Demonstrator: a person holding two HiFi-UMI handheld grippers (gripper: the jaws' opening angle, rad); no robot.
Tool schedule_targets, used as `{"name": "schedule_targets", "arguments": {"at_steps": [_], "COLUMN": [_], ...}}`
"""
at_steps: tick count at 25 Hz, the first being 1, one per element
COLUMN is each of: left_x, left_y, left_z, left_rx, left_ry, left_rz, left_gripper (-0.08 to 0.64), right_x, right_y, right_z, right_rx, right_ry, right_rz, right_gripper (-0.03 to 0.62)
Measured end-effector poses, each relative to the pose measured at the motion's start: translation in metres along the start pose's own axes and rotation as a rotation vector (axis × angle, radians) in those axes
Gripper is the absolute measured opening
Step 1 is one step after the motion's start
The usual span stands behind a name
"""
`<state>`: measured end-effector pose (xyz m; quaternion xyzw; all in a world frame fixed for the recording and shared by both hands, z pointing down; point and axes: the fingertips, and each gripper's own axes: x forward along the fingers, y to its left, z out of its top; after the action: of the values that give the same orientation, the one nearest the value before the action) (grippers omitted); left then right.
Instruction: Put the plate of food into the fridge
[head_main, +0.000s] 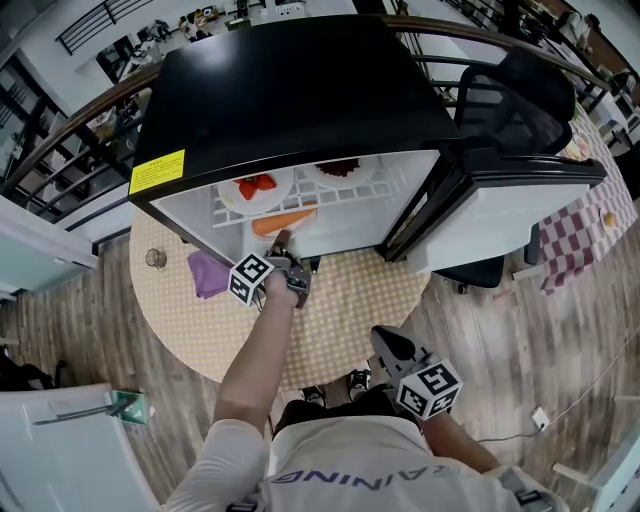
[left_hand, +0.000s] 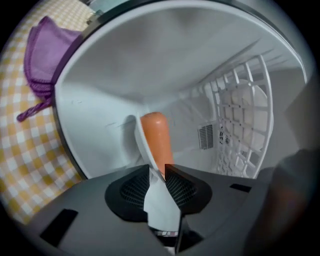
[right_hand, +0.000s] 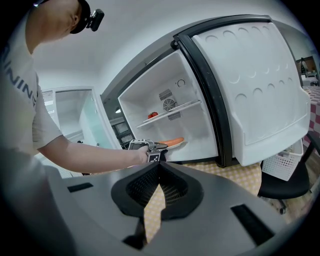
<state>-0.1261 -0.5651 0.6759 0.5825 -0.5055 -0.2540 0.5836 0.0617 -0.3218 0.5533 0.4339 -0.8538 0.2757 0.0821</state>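
Note:
A white plate (left_hand: 145, 142) with an orange carrot (left_hand: 157, 137) lies in the lower compartment of the black mini fridge (head_main: 300, 90). My left gripper (left_hand: 157, 170) reaches into the fridge mouth, and the plate's rim sits between its jaws, which stand slightly apart and do not press on it. In the head view the left gripper (head_main: 282, 240) is just in front of the carrot (head_main: 285, 222). My right gripper (head_main: 388, 342) hangs back near the person's body, shut and empty. From the right gripper view, the carrot (right_hand: 172, 142) and left gripper (right_hand: 152, 146) show at the fridge floor.
The fridge door (head_main: 530, 200) stands open to the right. The wire shelf above holds a plate with red food (head_main: 256, 186) and another with dark food (head_main: 340, 170). A purple cloth (head_main: 207, 273) and a small glass (head_main: 155, 258) lie on the round checked table (head_main: 350, 310). A black chair (head_main: 510, 100) stands behind.

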Motion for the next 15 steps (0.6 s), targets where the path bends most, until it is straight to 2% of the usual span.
{"name": "schedule_targets", "arguments": {"at_steps": [3,6,8,15], "left_x": [0.000,0.000,-0.001,-0.009], "left_y": [-0.010,-0.018,-0.018,0.001], "left_z": [-0.009,-0.023,-0.030,-0.039], "left_rx": [0.172,0.347,0.428,0.482], "left_ry": [0.090,0.192,0.241,0.338], "left_rz": [-0.017,-0.016,-0.003,0.106], "left_gripper": [0.117,0.181,0.192,0.171], "right_x": [0.000,0.001,0.002,0.000], "right_y": [-0.001,0.000,0.001,0.006], "right_z": [-0.002,-0.002,-0.001,-0.001], "right_rx": [0.003,0.000,-0.001,-0.004], "right_ry": [0.001,0.002,0.002,0.000], "right_rz": [-0.001,0.001,0.004,0.011], "right_gripper": [0.020,0.020,0.020,0.020]}}
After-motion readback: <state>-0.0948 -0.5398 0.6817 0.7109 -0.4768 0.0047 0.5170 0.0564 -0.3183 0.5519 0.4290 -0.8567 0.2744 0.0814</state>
